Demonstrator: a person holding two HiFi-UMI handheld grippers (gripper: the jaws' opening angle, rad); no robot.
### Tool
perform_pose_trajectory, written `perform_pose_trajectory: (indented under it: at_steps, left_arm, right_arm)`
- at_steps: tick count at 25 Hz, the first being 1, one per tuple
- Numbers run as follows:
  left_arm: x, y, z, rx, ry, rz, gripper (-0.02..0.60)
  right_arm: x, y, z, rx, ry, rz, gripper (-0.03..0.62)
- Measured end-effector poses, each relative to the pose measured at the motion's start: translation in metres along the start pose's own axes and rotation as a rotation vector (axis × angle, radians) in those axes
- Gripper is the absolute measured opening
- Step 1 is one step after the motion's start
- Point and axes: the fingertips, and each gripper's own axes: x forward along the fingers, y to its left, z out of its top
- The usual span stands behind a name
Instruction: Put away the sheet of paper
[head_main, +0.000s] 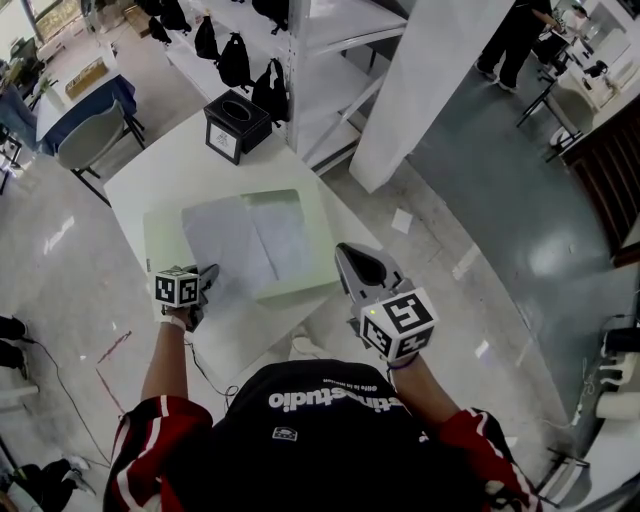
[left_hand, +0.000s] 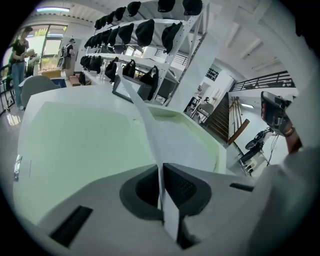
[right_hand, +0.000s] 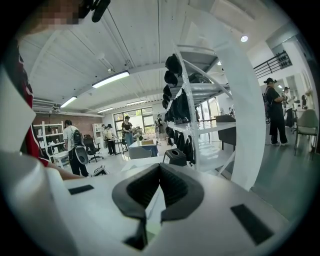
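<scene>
Right claw (head_main: 343, 252) closed on nothing; left claw (head_main: 208, 272) clamped on the sheet of paper (head_main: 235, 245).
The sheet lies spread over a pale green tray (head_main: 158, 240) on the white bench (head_main: 160, 175), its near edge pinched between the left pads. The right claw hovers by the tray's right rim.

Head cam looked steeply down on the table (head_main: 150, 185); both gripper cams rode low, sharing the shelves (head_main: 340, 25) at 12 o'clock.
</scene>
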Motion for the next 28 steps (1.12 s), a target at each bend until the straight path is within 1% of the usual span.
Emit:
perform_pose_trajectory:
  at_steps: [2, 4, 6, 10, 15, 18, 24, 28]
  left_arm:
    - [0.0, -0.006, 0.003, -0.024, -0.011, -0.038, 0.005]
    - [0.003, -0.013, 0.006, -0.081, -0.038, -0.097, 0.005]
    - [0.007, -0.015, 0.009, -0.109, -0.044, -0.123, 0.005]
    - [0.014, -0.016, 0.013, -0.13, -0.019, -0.105, 0.005]
    - [0.026, -0.006, 0.005, -0.216, 0.016, -0.072, 0.005]
    - [0.032, -0.004, 0.0, -0.244, 0.048, -0.059, 0.006]
    - [0.041, -0.012, 0.006, -0.258, 0.055, -0.072, 0.006]
    - [0.05, -0.02, 0.017, -0.292, 0.043, -0.112, 0.006]
  right_arm:
    - [0.0, 0.0, 0.0, 0.002, 0.0, -0.001, 0.003]
    - [0.001, -0.001, 0.0, 0.003, 0.001, 0.0, 0.003]
    - [0.002, -0.001, -0.001, 0.004, 0.002, 0.001, 0.003]
    - [0.001, -0.002, -0.002, 0.004, 0.0, 0.001, 0.003]
    - [0.0, -0.005, -0.002, 0.005, 0.003, -0.005, 0.003]
    - [0.0, -0.008, -0.002, 0.008, 0.003, -0.01, 0.003]
    - [-0.001, -0.01, -0.004, 0.011, 0.004, -0.012, 0.003]
    - [-0.003, -0.012, -0.006, 0.013, 0.005, -0.014, 0.003]
